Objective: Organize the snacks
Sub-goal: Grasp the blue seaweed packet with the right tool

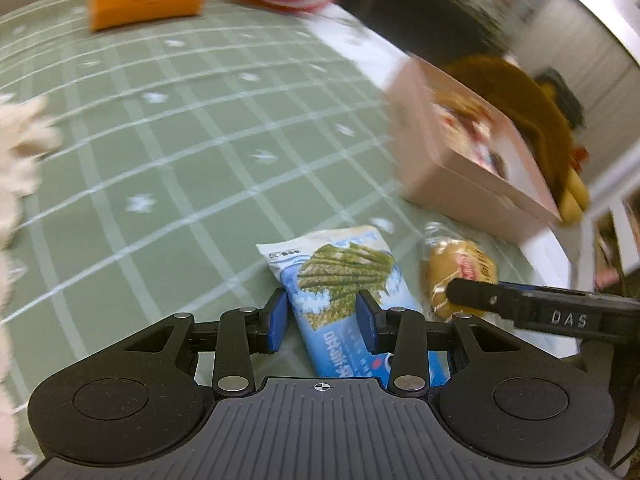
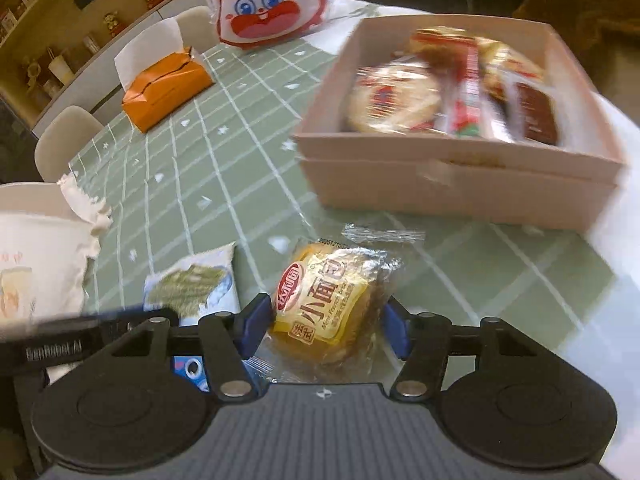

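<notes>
right gripper [image 2: 325,326] closed on the wrapped small bread [image 2: 326,312], blue pads touching the packet's two sides, packet low over the green checked tablecloth [image 2: 192,148]. left gripper [image 1: 322,318] straddling the blue seaweed snack packet [image 1: 344,292], pads pressed against or very near its edges; probably clamped, though motion blur leaves that unsure. both packets just beside each other, near the front wall of the pink cardboard box [image 2: 460,188], already holding several wrapped snacks

for doing this step well:
- lift both packets clear of the cloth before travelling, high enough to pass over the box's front wall rather than nudging it
- carry the bread first or keep the two grippers apart, since the tip of each already shows in the other's view and a crossing path risks a knock
- keep the squeeze on the bread light; soft roll in crinkly film, likely to squash or slip if pinched by the wrapper alone
- aim for a bare patch inside the box, apparently along the near wall, and lower before opening, not dropping from height
- lay the flat seaweed packet alongside or on top of the round cracker pack [image 2: 392,98] so nothing sticks up over the rim
- leave the orange tissue box [image 2: 168,88] and the rabbit-face bag [image 2: 266,2] alone, both well apart at the far side
</notes>
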`<state>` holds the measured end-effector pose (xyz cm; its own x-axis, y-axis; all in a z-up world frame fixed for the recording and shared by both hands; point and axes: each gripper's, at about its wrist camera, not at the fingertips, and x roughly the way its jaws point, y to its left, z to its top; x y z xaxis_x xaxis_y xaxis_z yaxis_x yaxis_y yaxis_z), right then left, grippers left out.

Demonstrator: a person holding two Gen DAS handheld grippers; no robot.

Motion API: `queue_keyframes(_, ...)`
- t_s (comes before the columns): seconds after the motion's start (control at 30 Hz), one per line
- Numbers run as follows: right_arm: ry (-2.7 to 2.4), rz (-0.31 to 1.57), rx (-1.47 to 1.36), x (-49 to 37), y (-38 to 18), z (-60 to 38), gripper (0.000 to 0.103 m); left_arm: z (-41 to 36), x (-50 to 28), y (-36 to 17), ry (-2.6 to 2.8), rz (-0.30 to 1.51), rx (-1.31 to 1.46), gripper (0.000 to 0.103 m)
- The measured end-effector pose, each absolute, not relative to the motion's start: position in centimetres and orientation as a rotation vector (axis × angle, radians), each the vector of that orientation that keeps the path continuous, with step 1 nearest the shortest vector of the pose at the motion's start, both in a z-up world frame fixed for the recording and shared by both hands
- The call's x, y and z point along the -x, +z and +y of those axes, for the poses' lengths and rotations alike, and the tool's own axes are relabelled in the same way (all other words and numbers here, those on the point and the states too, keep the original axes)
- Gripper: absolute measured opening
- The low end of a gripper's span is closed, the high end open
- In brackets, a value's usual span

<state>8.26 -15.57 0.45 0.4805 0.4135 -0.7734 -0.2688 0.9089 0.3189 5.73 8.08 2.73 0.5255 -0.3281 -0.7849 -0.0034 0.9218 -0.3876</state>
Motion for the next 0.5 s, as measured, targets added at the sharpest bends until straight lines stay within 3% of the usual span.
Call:
queue_keyframes(0.23,0.307,0.917,-0.080,-5.0,1.1,-19.0,0.064,3.8,-6.1,2.6,-0.334,1.037,0.354,0.041)
queue_keyframes(0.37,0.322,0.872,-0.025,-3.0,2.3,-18.6,0.078,4.1,-5.9,3.1,-0.278,1.037,0.391,0.041)
queue_keyframes(0.5,0.439,0.985,-0.145,-2.0,1.6,-16.8,0.081,5.6,-5.2,4.3,-0.206,1.013,0.415,0.041)
